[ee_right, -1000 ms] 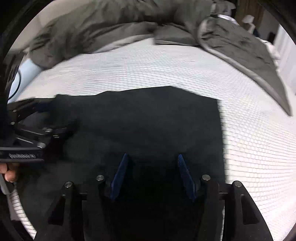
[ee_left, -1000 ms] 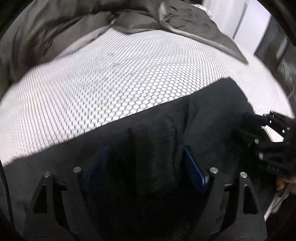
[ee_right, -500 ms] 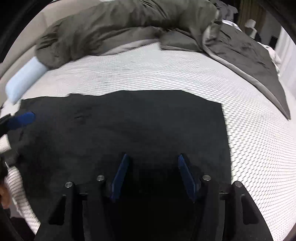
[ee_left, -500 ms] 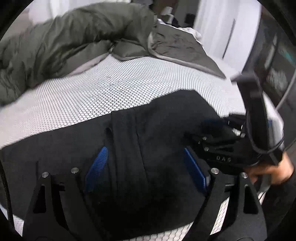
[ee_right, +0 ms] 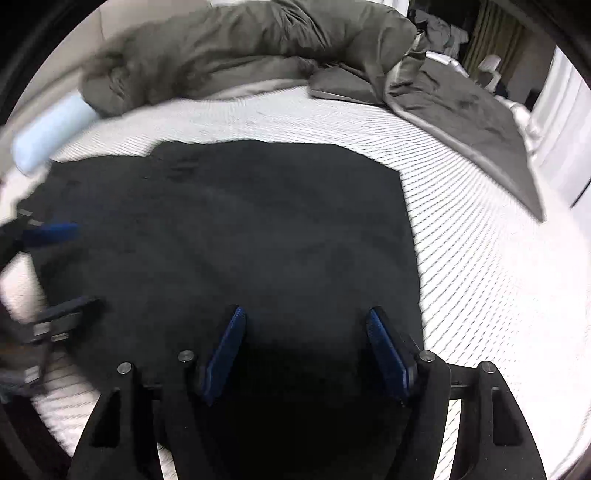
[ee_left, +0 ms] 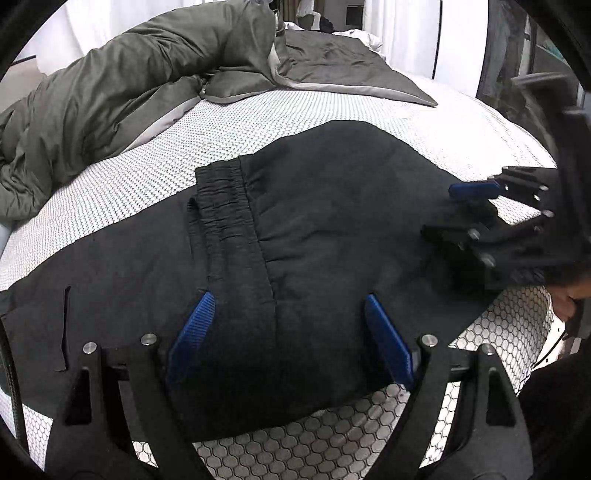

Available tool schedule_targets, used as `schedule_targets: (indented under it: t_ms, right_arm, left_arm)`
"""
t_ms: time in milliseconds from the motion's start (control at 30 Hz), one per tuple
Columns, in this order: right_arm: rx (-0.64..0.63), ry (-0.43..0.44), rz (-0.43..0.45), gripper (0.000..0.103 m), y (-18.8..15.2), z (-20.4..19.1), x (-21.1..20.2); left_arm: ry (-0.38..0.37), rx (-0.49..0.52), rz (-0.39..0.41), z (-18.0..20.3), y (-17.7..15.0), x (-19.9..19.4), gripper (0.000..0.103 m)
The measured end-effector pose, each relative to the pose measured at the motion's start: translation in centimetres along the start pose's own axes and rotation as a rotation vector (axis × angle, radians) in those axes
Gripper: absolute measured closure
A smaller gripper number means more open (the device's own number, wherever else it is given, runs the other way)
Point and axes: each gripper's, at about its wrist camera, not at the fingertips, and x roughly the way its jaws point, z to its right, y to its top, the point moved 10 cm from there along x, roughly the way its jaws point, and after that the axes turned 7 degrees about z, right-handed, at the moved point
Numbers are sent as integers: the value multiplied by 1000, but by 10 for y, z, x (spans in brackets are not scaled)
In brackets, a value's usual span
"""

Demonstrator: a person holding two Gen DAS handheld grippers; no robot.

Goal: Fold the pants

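Note:
Black pants (ee_left: 332,229) lie folded on the white honeycomb-patterned sheet (ee_left: 155,173), with the elastic waistband (ee_left: 221,206) folded across the top layer. My left gripper (ee_left: 290,336) hovers open over the near edge of the pants, its blue pads wide apart and gripping nothing. In the right wrist view the pants (ee_right: 240,229) form a flat dark rectangle. My right gripper (ee_right: 306,347) is above their near edge, its jaws opening and holding nothing. The two grippers also see each other: right gripper (ee_left: 456,210), left gripper (ee_right: 62,269).
A crumpled grey duvet (ee_left: 129,85) is heaped along the far side of the bed (ee_right: 480,258). A pale blue bolster (ee_right: 51,129) lies at the far left. White curtains (ee_left: 406,33) hang behind. A person's hand (ee_left: 569,295) holds the right gripper by the bed's edge.
Both grippers have drawn back from the pants, so more of the garment shows and the waistband has come into the left view. The right jaws stand wider apart.

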Motion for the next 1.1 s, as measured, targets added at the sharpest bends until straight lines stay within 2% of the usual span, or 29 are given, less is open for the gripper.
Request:
schedule_targets:
  t_ms: [133, 200, 333, 467, 667, 700, 733, 800, 867, 967, 1067, 1100]
  right_arm:
    - [-63, 107, 11, 30, -8, -34, -9]
    - [-109, 77, -30, 30, -22, -38, 0]
    - [-109, 26, -33, 29, -31, -17, -4]
    - [-55, -15, -26, 28, -42, 14, -18]
    - [3, 64, 60, 26, -33, 15, -40]
    - [-3, 60, 44, 25, -35, 16, -37]
    - [-13, 44, 25, 24, -44, 16, -40]
    - [-73, 5, -28, 23, -53, 20, -22]
    - [-64, 9, -32, 22, -51, 20, -24]
    - [-16, 64, 35, 22, -40, 24, -44]
    - [57, 136, 118, 21, -32, 30, -61]
    - [92, 152, 144, 20, -28, 34, -64]
  left_arm:
    - [-5, 34, -10, 7, -5, 4, 21]
    - [-7, 45, -35, 6, -12, 13, 21]
    - [11, 68, -34, -2, -25, 17, 15]
    - [28, -14, -40, -21, -33, 9, 11]
    - [103, -39, -6, -38, -35, -12, 11]
    - [139, -36, -12, -43, -41, -12, 9]
    - [143, -42, -18, -45, -45, -11, 7]
    - [123, -80, -30, -50, -54, -10, 7]
    - [103, -134, -15, -55, -54, -18, 7]
    - [74, -216, 43, -64, -49, -44, 7]
    - [97, -366, 104, -100, -51, -76, 7]
    - [109, -445, 122, -119, -55, -86, 7]
